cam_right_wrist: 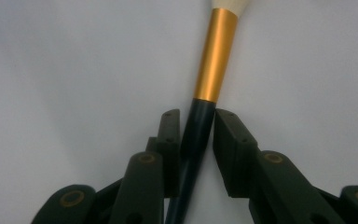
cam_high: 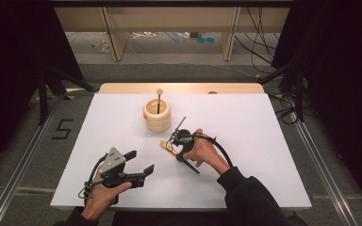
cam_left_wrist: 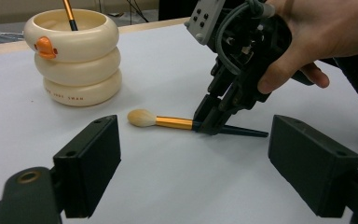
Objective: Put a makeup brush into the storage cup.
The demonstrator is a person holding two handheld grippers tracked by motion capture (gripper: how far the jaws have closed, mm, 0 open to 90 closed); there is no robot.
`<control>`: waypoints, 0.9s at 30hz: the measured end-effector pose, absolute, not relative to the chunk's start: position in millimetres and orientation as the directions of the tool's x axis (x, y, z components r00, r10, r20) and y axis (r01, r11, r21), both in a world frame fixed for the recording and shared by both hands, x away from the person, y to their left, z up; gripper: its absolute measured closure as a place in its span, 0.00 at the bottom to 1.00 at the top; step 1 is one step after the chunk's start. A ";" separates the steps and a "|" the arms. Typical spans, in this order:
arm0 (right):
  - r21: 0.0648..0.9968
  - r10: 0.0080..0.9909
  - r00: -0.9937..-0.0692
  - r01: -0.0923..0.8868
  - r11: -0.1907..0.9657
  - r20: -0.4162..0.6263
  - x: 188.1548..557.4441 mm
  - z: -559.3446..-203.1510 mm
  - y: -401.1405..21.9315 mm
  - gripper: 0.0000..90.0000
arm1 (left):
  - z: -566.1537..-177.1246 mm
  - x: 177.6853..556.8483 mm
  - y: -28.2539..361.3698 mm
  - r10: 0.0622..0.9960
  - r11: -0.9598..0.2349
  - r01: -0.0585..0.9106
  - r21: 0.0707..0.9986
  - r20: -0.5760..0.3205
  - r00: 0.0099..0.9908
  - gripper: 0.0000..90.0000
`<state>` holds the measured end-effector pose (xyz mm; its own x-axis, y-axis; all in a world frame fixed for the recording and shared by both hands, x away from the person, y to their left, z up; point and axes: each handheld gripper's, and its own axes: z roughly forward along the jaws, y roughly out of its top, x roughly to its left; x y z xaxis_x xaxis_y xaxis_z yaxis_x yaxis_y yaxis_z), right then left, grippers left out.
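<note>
A makeup brush (cam_left_wrist: 168, 122) with a pale tuft, gold ferrule and dark handle lies flat on the white table, also seen in the high view (cam_high: 165, 144) and the right gripper view (cam_right_wrist: 214, 60). My right gripper (cam_right_wrist: 196, 116) points down at it, jaws shut on the dark handle just behind the ferrule; it shows near the table's middle (cam_high: 174, 142) and in the left gripper view (cam_left_wrist: 209, 125). My left gripper (cam_high: 142, 161) hovers at the front left, open and empty (cam_left_wrist: 193, 158), facing the brush.
A cream holder (cam_high: 156, 116) shaped like stacked rings, with an orange duck bill (cam_left_wrist: 44, 46), stands behind the brush; a second brush (cam_high: 159, 100) stands upright in it. Bare white table (cam_high: 245, 136) lies to the right. Cables and shelving stand beyond the far edge.
</note>
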<state>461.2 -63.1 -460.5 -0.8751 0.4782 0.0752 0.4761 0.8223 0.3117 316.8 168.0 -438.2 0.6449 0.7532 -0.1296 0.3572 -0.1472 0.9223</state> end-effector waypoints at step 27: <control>0.171 0.458 -0.887 0.460 0.871 0.055 473.6 -457.1 -47.6 0.87 | -438.0 316.9 166.8 0.754 -0.135 0.371 0.919 -0.148 0.640 0.19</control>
<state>473.6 -47.6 -457.1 -0.8873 0.4579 0.0545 0.4601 0.8713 0.1708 316.9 166.8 -438.0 0.6404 0.7537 -0.1476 0.3707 -0.1349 0.9189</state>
